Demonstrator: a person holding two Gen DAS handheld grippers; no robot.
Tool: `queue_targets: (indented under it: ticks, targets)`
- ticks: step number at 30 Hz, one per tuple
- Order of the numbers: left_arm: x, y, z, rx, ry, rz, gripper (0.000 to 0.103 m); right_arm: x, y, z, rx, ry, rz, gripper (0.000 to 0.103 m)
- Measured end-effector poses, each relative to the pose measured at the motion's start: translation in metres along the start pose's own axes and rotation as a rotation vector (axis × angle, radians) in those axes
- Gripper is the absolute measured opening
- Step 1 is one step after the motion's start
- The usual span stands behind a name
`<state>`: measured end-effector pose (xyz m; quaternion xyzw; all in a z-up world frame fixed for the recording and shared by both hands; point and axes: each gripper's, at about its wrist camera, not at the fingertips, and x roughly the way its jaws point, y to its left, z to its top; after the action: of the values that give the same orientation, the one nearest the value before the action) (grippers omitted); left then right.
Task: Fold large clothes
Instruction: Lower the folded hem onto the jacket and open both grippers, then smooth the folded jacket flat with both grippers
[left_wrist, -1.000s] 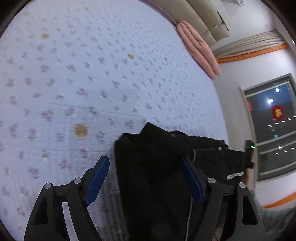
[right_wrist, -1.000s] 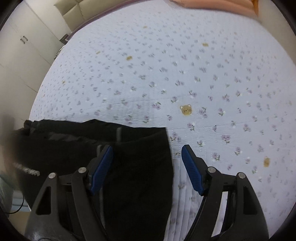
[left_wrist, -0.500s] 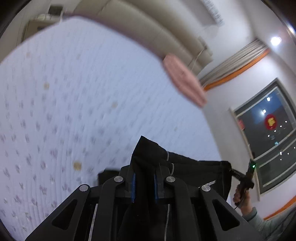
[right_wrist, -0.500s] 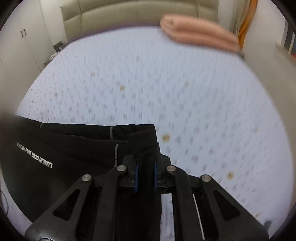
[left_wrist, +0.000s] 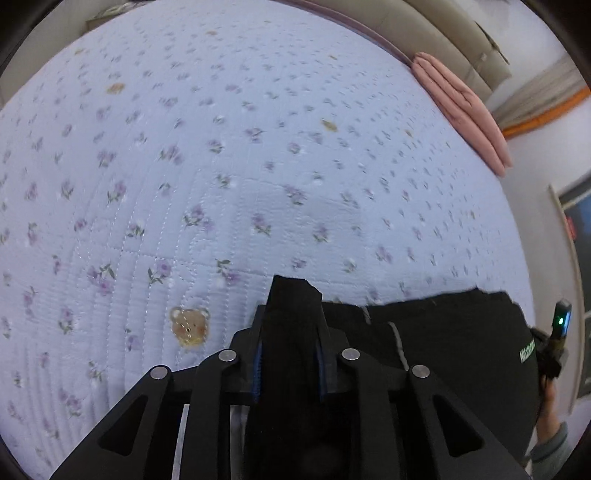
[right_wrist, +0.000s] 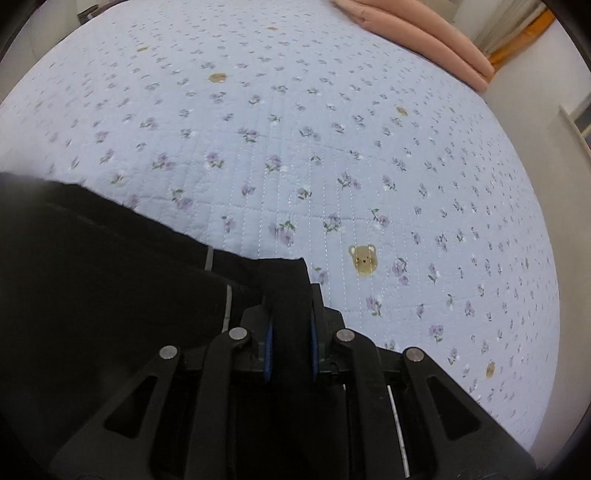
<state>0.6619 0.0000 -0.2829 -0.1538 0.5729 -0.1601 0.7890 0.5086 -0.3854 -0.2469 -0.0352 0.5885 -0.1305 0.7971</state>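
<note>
A large black garment (left_wrist: 450, 332) lies on a pale blue flowered quilt (left_wrist: 221, 166). In the left wrist view my left gripper (left_wrist: 290, 350) pinches a bunched fold of its near edge, the cloth sticking up past the blue pads (left_wrist: 258, 365); the jaws are easing open, with the cloth still pressed between them. In the right wrist view the black garment (right_wrist: 110, 258) spreads to the left, and my right gripper (right_wrist: 290, 332) pinches another fold the same way, its jaws also easing open on the cloth. White lettering shows at the garment's far right end.
A folded pink blanket (left_wrist: 461, 107) (right_wrist: 424, 40) lies at the head of the quilt (right_wrist: 332, 147), by a beige headboard (left_wrist: 443, 22). A person's hand (left_wrist: 550, 402) with a green-lit device shows at the right edge. A wall with a dark window (left_wrist: 580, 258) borders the bed.
Both grippers stood open over the garment's edge a second ago and have since shut on folds of it. Both tilted up briefly, then came back down toward the quilt.
</note>
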Motion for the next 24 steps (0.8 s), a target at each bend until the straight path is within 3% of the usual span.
queue_targets:
  ticks: [3,6,7,10,13,16,19,24]
  targets:
    - [-0.012,0.003,0.007,-0.016,-0.018,0.002,0.031,0.001,-0.009,0.003,0.024,0.017,0.034,0.018]
    - [-0.040,-0.001,0.015,0.009,-0.068,0.087,0.058,-0.010,-0.025,0.006,0.073,0.033,0.073,0.034]
    - [-0.051,-0.002,0.018,0.013,-0.090,0.104,0.061,-0.018,-0.032,0.005,0.099,0.019,0.095,0.040]
    - [-0.092,0.012,0.025,-0.027,-0.142,0.141,0.061,-0.055,-0.054,-0.003,0.193,-0.046,0.164,0.058]
    - [-0.129,0.021,0.019,-0.050,-0.183,0.183,0.060,-0.095,-0.056,-0.016,0.231,-0.083,0.208,0.058]
    - [-0.158,-0.009,-0.007,0.023,-0.207,0.198,0.060,-0.139,-0.041,-0.038,0.207,-0.110,0.270,0.058]
    - [-0.176,-0.062,-0.054,0.166,-0.220,0.215,0.060,-0.171,-0.016,-0.058,0.160,-0.128,0.310,0.058]
    - [-0.165,-0.147,-0.128,0.330,-0.202,0.178,0.060,-0.188,0.028,-0.079,0.107,-0.120,0.390,0.059]
